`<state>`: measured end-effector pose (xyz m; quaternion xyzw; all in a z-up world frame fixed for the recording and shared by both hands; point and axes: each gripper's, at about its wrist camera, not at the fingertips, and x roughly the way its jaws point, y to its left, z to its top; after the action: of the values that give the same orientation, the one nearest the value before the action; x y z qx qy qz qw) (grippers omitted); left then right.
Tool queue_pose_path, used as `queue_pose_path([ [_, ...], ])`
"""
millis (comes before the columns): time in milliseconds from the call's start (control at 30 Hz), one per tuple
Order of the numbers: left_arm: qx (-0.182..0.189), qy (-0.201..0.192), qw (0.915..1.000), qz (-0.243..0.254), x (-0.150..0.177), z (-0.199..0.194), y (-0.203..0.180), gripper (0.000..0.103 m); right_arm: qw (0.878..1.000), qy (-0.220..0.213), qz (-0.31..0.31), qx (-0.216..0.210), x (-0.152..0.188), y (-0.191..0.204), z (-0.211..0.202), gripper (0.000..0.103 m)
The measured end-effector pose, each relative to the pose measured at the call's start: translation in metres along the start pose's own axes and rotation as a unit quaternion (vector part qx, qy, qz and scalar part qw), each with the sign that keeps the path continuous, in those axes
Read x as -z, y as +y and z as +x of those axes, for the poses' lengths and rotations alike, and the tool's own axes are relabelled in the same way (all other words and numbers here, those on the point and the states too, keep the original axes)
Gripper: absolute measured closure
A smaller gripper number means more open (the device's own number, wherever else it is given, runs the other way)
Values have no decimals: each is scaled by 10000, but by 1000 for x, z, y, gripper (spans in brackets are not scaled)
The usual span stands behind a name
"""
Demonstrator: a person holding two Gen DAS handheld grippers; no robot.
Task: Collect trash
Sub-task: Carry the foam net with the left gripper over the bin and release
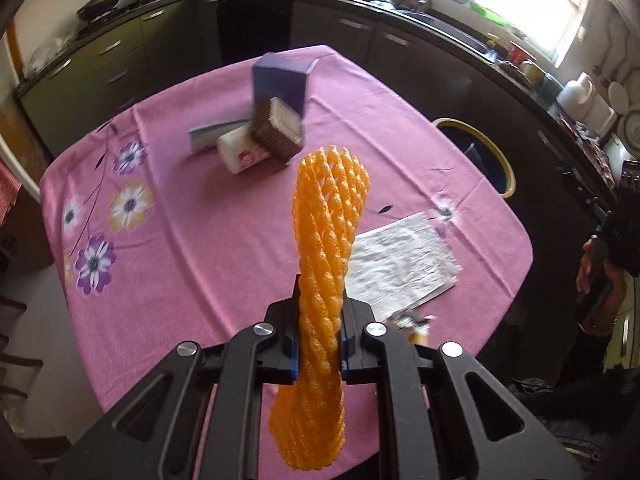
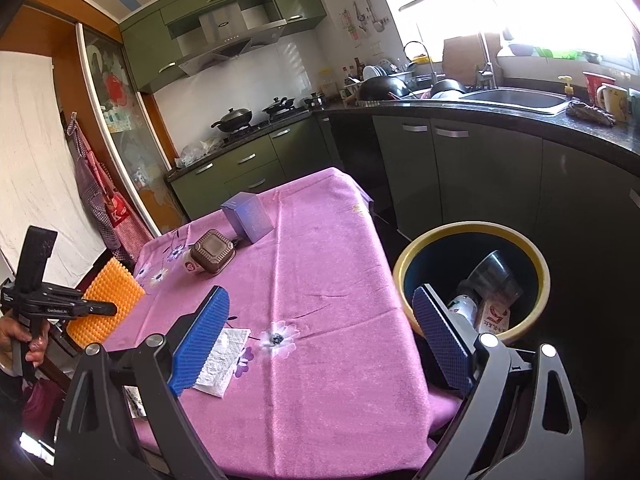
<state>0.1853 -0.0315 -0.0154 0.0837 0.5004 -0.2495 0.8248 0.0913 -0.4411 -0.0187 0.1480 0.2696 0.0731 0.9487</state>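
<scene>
The left gripper is squeezed tight on an orange foam net, held up above the near part of the pink tablecloth. The net is long and thin. Its long way runs from near to far, and its far end sticks out past the fingers toward the middle of the table.

Far on the table a brown box leans on a white pack, with a purple box behind them. Nothing touches the net. A white paper napkin lies near, to the right of it. Farther right, off the table, is a bin with a yellow rim.

Only the right wrist view looks into the bin: a clear cup and a carton lie inside. The right gripper is wide open and holds nothing.
</scene>
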Motion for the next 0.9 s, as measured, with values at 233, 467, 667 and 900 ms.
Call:
queue_pose_path([
  [233, 669, 12, 9916, 1109, -78, 29, -98, 90, 9979, -266, 275, 530, -1, -42, -23, 11],
  [467, 1174, 178, 9737, 1946, -155, 94, -210, 90, 9930, -405, 696, 861, 3, -89, -41, 11],
  [667, 1337, 443, 9641, 2251, -199, 166, -283, 90, 9884, -424, 1058, 999, 11, -126, -51, 11],
  [900, 1206, 695, 9691, 2036, -226, 244, -329, 52, 9836, -480, 1393, 1042, 18, -155, -59, 11],
])
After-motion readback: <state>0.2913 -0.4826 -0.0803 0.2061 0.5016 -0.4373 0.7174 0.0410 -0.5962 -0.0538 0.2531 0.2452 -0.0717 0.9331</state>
